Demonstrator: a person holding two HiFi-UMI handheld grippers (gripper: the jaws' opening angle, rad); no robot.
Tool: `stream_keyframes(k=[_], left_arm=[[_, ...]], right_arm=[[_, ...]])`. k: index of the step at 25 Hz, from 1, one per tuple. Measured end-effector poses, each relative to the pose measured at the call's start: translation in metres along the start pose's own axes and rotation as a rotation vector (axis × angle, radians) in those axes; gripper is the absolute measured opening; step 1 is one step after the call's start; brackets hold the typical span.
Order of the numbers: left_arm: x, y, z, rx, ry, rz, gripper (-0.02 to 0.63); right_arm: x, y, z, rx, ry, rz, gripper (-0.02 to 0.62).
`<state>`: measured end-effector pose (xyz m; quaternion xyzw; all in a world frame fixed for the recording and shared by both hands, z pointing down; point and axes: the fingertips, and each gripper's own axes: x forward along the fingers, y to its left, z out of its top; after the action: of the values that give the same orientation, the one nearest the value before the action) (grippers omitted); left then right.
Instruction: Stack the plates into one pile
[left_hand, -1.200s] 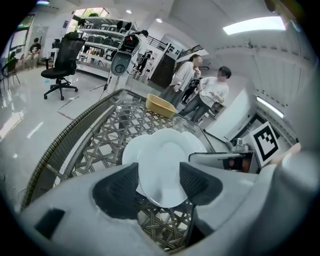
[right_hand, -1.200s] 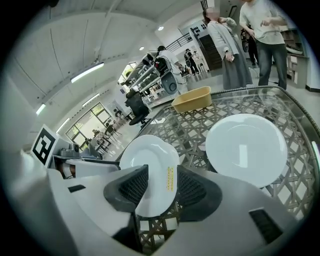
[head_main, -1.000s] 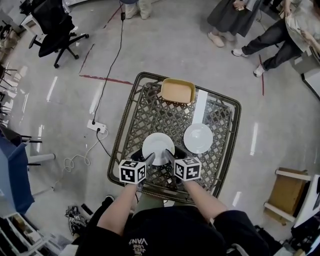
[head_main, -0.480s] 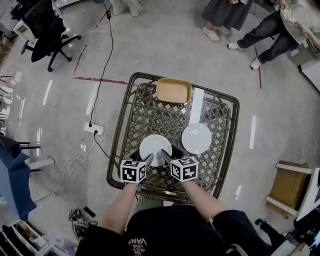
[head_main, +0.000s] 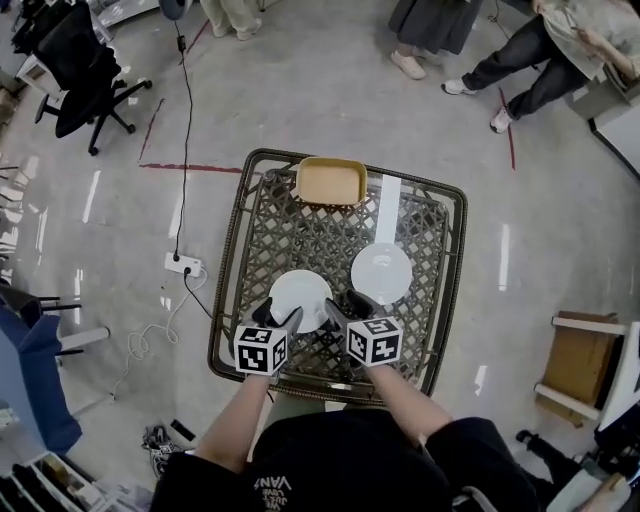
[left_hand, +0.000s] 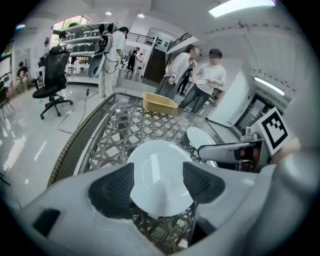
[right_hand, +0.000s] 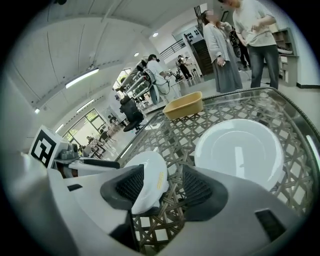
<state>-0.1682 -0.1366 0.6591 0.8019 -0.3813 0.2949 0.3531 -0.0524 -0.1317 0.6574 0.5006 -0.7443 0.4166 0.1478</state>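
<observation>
A white near plate (head_main: 298, 295) is lying at the front of the table (head_main: 232, 270). The far plate (head_main: 381, 272) is sitting just beside it to the right, and the two are apart and not yet stacked. The left gripper (head_main: 277, 317) is reaching over the near plate's front-left rim, its jaws opening with the plate between them and not clamping it. The right gripper (head_main: 346, 307) is working the same plate's right rim, its jaws likewise opening and loose around the edge. The table is showing a dark woven lattice under a glossy top, with a yellow tub (head_main: 330, 181) resting at its far edge. Around it, a polished grey floor (head_main: 330, 90) is reflecting the ceiling lights. A power strip (head_main: 182, 264) is trailing its cable to the left near a strip of red tape (head_main: 190, 168), and a black chair (head_main: 80, 75) is standing beyond. People (head_main: 430, 25) are standing at the far side.
</observation>
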Motion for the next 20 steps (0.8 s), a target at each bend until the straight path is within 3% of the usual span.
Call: stream_keyframes(k=[9,14,20], left_arm=[[0.028,-0.072,0.038,0.18,-0.005,-0.151,0.301],[0.055,-0.111,0.055,0.263,0.033,-0.231,0.305],[0.087,-0.123,0.064,0.372,0.116,-0.257,0.313]], right_arm=[[-0.053,-0.072,0.008,0.119,-0.116,-0.152,0.215],[-0.076,-0.113,0.008,0.16,-0.157,-0.238,0.212],[-0.081,-0.137,0.015,0.216,-0.192,-0.29,0.212]])
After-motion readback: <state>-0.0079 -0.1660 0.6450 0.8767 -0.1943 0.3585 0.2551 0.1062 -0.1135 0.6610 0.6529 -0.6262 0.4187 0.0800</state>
